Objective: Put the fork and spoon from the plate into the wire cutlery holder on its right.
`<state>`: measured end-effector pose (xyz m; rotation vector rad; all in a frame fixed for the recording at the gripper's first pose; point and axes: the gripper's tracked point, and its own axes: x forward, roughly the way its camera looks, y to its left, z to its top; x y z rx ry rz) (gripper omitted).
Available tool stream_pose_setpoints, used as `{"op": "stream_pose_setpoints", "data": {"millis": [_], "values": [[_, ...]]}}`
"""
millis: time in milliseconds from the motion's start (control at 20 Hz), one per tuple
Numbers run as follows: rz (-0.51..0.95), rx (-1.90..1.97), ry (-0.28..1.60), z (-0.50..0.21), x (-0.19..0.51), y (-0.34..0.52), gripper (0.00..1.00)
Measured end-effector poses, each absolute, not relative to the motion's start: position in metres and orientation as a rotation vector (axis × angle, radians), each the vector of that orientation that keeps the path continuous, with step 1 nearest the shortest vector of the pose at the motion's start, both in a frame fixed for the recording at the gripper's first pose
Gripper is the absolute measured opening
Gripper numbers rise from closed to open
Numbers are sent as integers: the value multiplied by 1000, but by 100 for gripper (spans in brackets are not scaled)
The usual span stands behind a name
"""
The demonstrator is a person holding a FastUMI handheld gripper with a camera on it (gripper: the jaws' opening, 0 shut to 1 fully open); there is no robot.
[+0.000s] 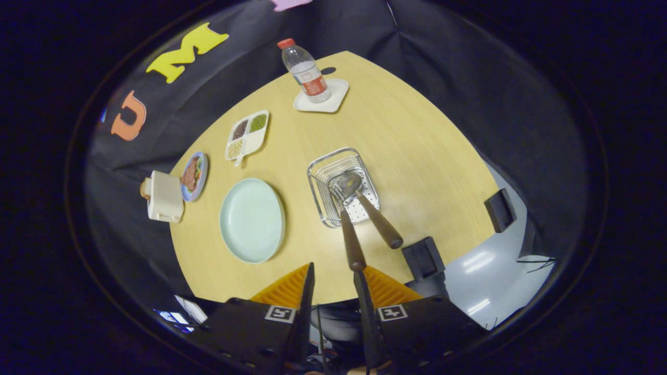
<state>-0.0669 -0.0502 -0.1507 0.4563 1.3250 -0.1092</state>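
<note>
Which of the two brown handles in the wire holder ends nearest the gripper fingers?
The left handle: its tip ends just ahead of the open gripper. The right handle angles off right, stopping shorter.

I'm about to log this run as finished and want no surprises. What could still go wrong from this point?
Both brown handles, the fork's and the spoon's, lean out over the rim of the wire cutlery holder, so a nudge might tip them onto the table. The open gripper has its fingers close to the fork handle's end; drawing it back carelessly could catch that. The plate is bare.
</note>
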Motion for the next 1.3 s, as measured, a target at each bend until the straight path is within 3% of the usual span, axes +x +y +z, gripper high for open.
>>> {"op": "stream_pose_setpoints", "data": {"millis": [250,900,1300], "values": [[-128,310,1183,-135,-61,-57,84],[-40,98,307,-22,-38,-5,86],[-11,95,104,-9,-32,20,89]]}}
